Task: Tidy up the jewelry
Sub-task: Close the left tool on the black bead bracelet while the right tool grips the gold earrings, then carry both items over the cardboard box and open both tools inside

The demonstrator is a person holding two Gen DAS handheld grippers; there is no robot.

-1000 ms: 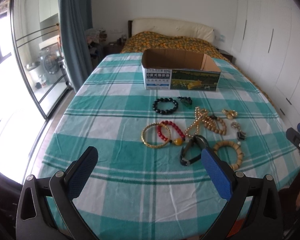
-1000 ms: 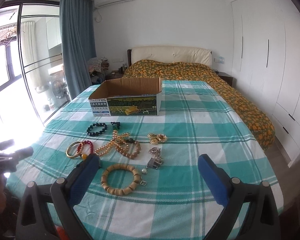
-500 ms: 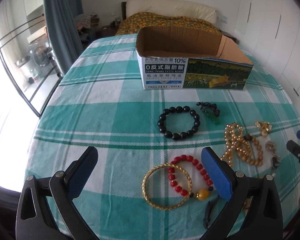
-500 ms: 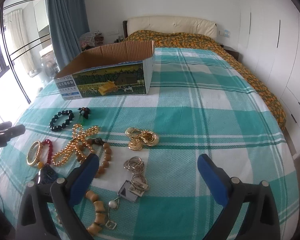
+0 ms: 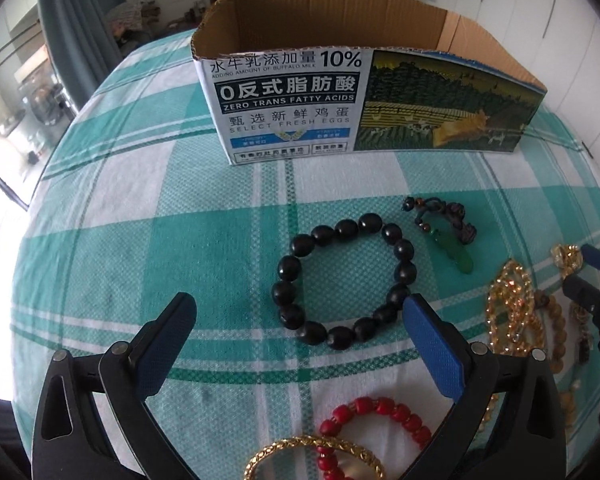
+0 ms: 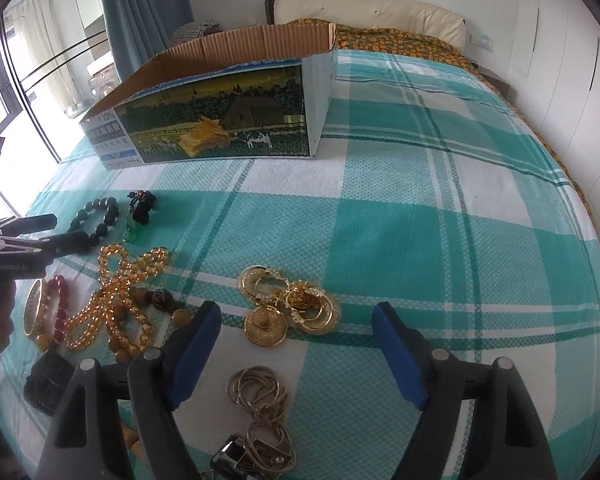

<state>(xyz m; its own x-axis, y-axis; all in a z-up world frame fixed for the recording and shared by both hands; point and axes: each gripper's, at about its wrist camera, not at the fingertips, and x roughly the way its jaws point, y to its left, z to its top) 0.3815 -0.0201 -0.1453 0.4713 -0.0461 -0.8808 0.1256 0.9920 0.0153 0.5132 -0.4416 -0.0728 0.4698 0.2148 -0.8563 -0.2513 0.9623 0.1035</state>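
Left hand-held gripper [image 5: 298, 308]: jaws wide apart, nothing between the pads. Black bead bracelet [image 5: 344, 282] lies flat on the checked bedspread [image 5: 140, 216], just ahead of the tips, its near right beads just beside the right finger. Green pendant [image 5: 454, 252] lies just right of it.

Cardboard box [image 5: 292, 104] stands beyond, open-topped; its floor is hidden.

Right hand-held gripper [image 6: 296, 322]: jaws closing, pads touching nothing. Gold earring cluster [image 6: 288, 304] lies between and just ahead of the tips, so the right is nearer to it. Chain necklace [image 6: 260, 404] below is partly cut off.
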